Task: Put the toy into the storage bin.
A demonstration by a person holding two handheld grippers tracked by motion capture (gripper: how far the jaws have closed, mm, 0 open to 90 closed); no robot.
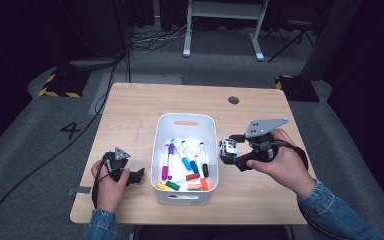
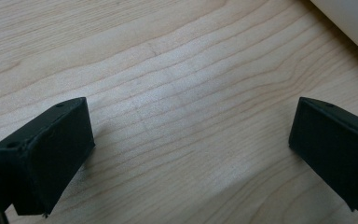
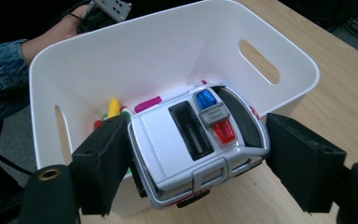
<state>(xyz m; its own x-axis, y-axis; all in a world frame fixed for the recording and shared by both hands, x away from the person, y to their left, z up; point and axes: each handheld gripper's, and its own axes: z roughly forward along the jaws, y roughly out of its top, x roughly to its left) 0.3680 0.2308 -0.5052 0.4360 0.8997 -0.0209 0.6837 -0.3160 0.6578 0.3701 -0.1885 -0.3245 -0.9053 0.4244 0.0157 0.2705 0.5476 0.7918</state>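
A white toy car (image 3: 196,144) with a blue and a red roof light is held off the table at the right rim of a white bin (image 1: 185,118), and my right gripper (image 1: 228,152) is shut on its two ends. In the right gripper view the car hangs just outside the bin's wall (image 3: 168,42), with marker tips (image 3: 114,108) showing inside. Several coloured markers (image 1: 185,160) lie on the bin's floor. My left gripper (image 1: 139,176) rests low by the bin's left side. It is open (image 2: 191,154) over bare wood, with nothing between its jaws.
The light wooden table (image 1: 130,115) has bare room behind and to both sides of the bin. A round cable hole (image 1: 233,100) sits near the far edge. A corner of the bin (image 2: 354,18) shows beyond the left gripper. The floor around is dark.
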